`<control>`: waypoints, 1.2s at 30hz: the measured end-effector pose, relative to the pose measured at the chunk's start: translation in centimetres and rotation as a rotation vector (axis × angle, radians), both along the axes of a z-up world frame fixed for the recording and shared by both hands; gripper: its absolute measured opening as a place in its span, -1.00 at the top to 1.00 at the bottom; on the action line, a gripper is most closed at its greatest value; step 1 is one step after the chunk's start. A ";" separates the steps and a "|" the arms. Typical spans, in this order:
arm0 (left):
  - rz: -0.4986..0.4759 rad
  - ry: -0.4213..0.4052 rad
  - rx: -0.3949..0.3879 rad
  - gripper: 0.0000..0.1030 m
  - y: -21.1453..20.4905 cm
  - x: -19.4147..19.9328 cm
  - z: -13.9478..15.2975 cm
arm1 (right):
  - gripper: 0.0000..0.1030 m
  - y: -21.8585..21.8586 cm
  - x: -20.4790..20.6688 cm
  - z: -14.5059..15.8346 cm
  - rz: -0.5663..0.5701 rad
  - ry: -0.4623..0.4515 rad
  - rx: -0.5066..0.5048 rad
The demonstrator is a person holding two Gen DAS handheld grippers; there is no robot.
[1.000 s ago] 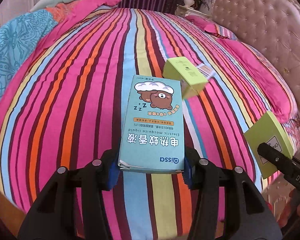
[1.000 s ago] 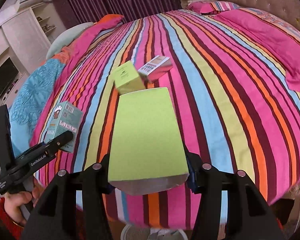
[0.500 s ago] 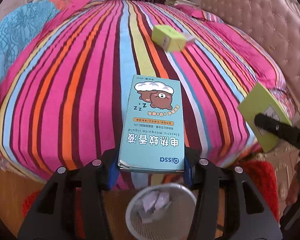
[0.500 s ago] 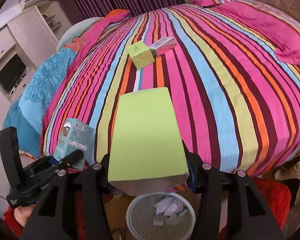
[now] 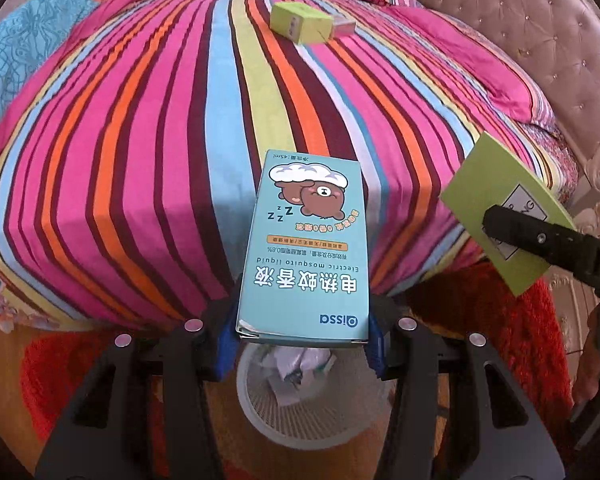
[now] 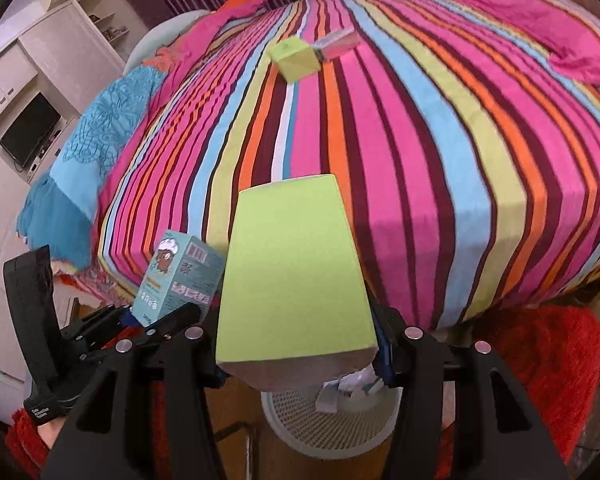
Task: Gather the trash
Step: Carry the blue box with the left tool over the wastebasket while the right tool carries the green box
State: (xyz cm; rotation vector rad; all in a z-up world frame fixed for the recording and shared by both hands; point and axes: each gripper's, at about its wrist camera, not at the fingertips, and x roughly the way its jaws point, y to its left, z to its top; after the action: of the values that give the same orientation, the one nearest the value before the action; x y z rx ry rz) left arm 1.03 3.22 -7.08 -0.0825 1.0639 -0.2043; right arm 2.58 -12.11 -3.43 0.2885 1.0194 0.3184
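My left gripper (image 5: 302, 340) is shut on a teal mosquito-liquid box (image 5: 308, 248) with a bear picture, held above a white mesh waste bin (image 5: 312, 412) with crumpled paper in it. My right gripper (image 6: 298, 350) is shut on a lime green box (image 6: 296, 272), held over the same bin (image 6: 324, 424). The green box (image 5: 500, 208) also shows at the right of the left wrist view, and the teal box (image 6: 180, 276) at the left of the right wrist view. Another green box (image 5: 298, 22) and a pale box (image 5: 342, 26) lie far back on the striped bed (image 5: 140, 120).
The bin stands on a wooden floor beside a red rug (image 5: 512, 336) at the foot of the bed. A tufted headboard (image 5: 540, 32) is at the right. A white cabinet with a screen (image 6: 28, 128) stands at the left. Pink pillows (image 6: 560, 28) lie on the bed.
Both grippers have pulled back from over the bed to its foot, carrying their boxes. The waste bin has come into view below both of them.
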 end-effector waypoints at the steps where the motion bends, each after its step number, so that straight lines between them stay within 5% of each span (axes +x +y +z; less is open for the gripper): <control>1: -0.002 0.010 0.001 0.04 -0.1 -0.3 -0.3 | 0.02 0.1 -0.2 -0.3 0.003 0.013 0.009; 36: -0.009 0.501 -0.034 0.04 -0.8 -1.0 -12.8 | 0.02 1.4 -1.0 -13.4 0.022 0.557 0.055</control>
State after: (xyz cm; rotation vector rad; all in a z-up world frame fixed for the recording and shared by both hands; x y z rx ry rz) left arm -0.01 2.46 -19.91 -0.1651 1.5602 -0.2146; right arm 1.60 -10.74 -16.80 0.4292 1.5642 0.2923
